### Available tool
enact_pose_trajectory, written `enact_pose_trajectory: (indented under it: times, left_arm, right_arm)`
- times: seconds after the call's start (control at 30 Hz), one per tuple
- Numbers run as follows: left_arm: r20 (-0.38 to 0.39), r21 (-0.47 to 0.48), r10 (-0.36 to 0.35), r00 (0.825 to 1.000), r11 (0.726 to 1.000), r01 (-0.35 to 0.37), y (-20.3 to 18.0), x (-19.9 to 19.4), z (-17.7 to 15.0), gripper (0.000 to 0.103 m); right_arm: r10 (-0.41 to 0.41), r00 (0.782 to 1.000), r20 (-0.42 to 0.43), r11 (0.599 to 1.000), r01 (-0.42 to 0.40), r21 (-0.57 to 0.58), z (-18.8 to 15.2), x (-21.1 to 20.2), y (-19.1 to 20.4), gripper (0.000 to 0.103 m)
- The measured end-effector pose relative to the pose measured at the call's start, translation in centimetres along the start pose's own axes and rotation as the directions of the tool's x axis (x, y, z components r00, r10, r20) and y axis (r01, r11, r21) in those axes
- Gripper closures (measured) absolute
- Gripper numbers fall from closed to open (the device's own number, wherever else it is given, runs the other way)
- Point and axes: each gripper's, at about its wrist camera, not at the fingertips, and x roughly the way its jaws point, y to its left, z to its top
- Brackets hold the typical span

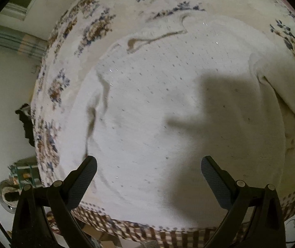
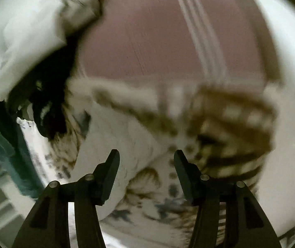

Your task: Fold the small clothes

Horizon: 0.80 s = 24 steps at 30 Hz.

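Note:
A white knit sweater [image 1: 168,103] with small sparkly dots lies spread flat on a floral tablecloth [image 1: 69,31], with one sleeve [image 1: 281,95] running off to the right. My left gripper [image 1: 148,165] is open and empty, hovering over the sweater's near hem. In the blurred right wrist view, my right gripper [image 2: 146,157] is open and empty above a white sleeve [image 2: 114,136] that lies on the tablecloth near the table's corner [image 2: 230,128].
The tablecloth has a brown checked border [image 1: 147,231] along the near edge. A dark object [image 1: 26,124] hangs at the table's left edge. In the right wrist view, a pink striped mat [image 2: 168,37] lies on the floor, with white cloth [image 2: 33,31] and a dark item [image 2: 48,107] at left.

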Motion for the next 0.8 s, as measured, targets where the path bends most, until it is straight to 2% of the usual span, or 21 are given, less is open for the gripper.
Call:
enact_pose_trajectory:
  times: [0.07,0.17,0.2,0.23,0.27,0.43,0.57,0.67,0.8]
  left_arm:
    - [-0.014,-0.016,-0.028,1.000,0.999,0.028,-0.5,1.1,-0.2,0.000]
    - [-0.020,-0.043,-0.067,0.998,0.997,0.066,-1.0,2.9,-0.2,0.000]
    - [-0.019,-0.048,-0.073,0.997,0.996,0.072,-1.2,3.2,-0.3,0.000]
    - [-0.014,-0.056,-0.082,0.997,0.995,0.081,-1.5,3.7,-0.3,0.000]
    - [-0.004,-0.067,-0.098,0.995,0.993,0.098,-1.5,4.3,-0.2,0.000]
    - [0.058,-0.137,-0.181,0.982,0.973,0.188,-1.4,5.4,-0.1,0.000]
    - [0.120,-0.195,-0.245,0.962,0.944,0.265,-1.1,6.1,0.5,0.000]
    - [0.139,-0.227,-0.293,0.946,0.920,0.319,-0.7,6.8,0.8,0.000]
    - [0.176,-0.263,-0.335,0.926,0.890,0.372,1.1,7.2,-0.1,0.000]
  right_arm:
    - [0.063,0.998,-0.003,0.998,-0.063,0.001,-0.5,2.5,0.0,0.046]
    - [0.102,0.990,0.094,0.995,-0.100,-0.016,-0.8,4.1,0.9,0.045]
    - [0.125,0.981,0.149,0.992,-0.124,-0.020,-1.0,4.0,1.3,0.061]
    - [0.144,0.973,0.179,0.990,-0.139,-0.036,-1.0,3.7,1.8,0.094]
    - [0.140,0.971,0.192,0.989,-0.128,-0.073,-1.0,3.7,2.8,0.094]
    - [0.249,0.927,0.280,0.948,-0.174,-0.268,-0.6,-1.3,8.1,0.094]
    - [0.305,0.906,0.292,0.912,-0.190,-0.365,-0.6,-4.2,12.0,0.094]
    - [0.345,0.893,0.289,0.877,-0.197,-0.439,-1.9,-5.9,15.5,0.094]
    - [0.374,0.892,0.253,0.823,-0.194,-0.534,-6.8,-6.9,20.1,0.094]
